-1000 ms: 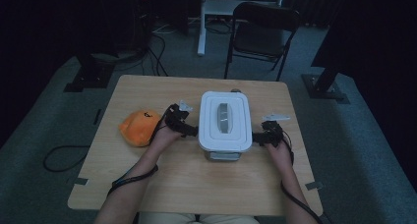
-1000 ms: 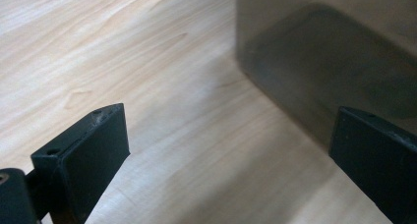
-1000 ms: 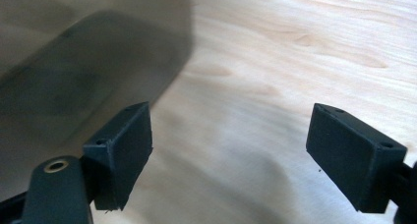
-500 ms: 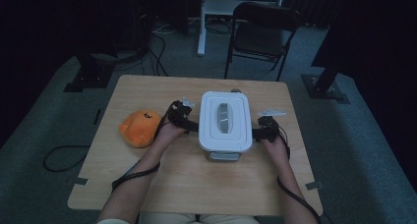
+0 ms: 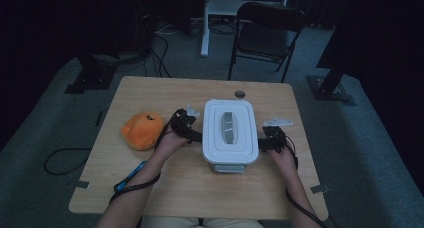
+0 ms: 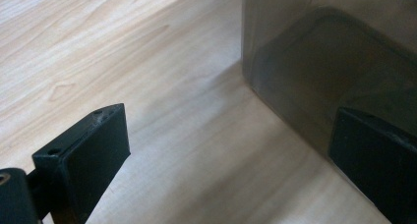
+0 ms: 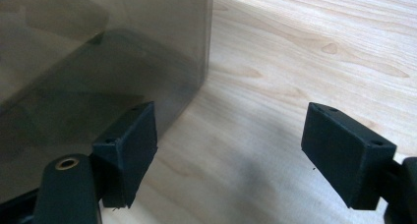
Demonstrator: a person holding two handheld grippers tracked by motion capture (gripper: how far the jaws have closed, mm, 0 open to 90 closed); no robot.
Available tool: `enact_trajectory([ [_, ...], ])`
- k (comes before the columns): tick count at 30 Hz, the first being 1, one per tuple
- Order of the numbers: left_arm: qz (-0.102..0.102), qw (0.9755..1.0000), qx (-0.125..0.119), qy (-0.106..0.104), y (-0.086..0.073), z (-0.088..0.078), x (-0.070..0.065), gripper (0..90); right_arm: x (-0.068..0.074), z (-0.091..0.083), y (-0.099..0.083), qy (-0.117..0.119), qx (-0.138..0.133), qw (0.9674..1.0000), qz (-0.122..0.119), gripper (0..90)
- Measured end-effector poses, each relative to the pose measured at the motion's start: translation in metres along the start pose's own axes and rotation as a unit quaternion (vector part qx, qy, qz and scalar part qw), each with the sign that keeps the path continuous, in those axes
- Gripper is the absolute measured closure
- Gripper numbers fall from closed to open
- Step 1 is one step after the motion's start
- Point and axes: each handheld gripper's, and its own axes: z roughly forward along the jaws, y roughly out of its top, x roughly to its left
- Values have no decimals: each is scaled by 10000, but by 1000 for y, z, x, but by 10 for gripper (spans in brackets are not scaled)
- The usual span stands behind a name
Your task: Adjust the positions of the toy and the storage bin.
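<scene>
A white lidded box (image 5: pixel 230 130) with a grey handle stands mid-table. My left gripper (image 5: pixel 192 130) is at its left side and my right gripper (image 5: pixel 267 140) at its right side. In the left gripper view the left gripper (image 6: pixel 228 160) is open over bare wood, its right jaw close to the box's smoky wall (image 6: pixel 319 62). In the right gripper view the right gripper (image 7: pixel 231 155) is open too. Its jaws have just been closing a little, with only table between them. Its left jaw sits by the box corner (image 7: pixel 98 47).
An orange plush toy (image 5: pixel 142 130) lies left of the left hand. The wooden table (image 5: pixel 150 93) has a small round hole (image 5: pixel 240 94) behind the box. A blue strip (image 5: pixel 131 175) lies near the front left edge. A folding chair (image 5: pixel 265 25) stands beyond the table.
The left hand has shifted a little beside the box. The right hand, the box and the plush toy stay where they were.
</scene>
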Motion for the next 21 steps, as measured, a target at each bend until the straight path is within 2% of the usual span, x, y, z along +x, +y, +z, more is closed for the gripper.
enact_trajectory([
  [6, 153, 9999, 2, -29, -8, -9, -11, 26, 8, -9, -8, 4, -36, 10000, -77, 213],
  [13, 312, 9994, -11, -135, -17, -18, -23, 26, 15, -20, -19, 24, -85, 10000, -44, 219],
  [21, 406, 9989, -47, -244, -28, -27, -37, 26, 23, -32, -30, 15, -89, 9999, -104, 219],
])
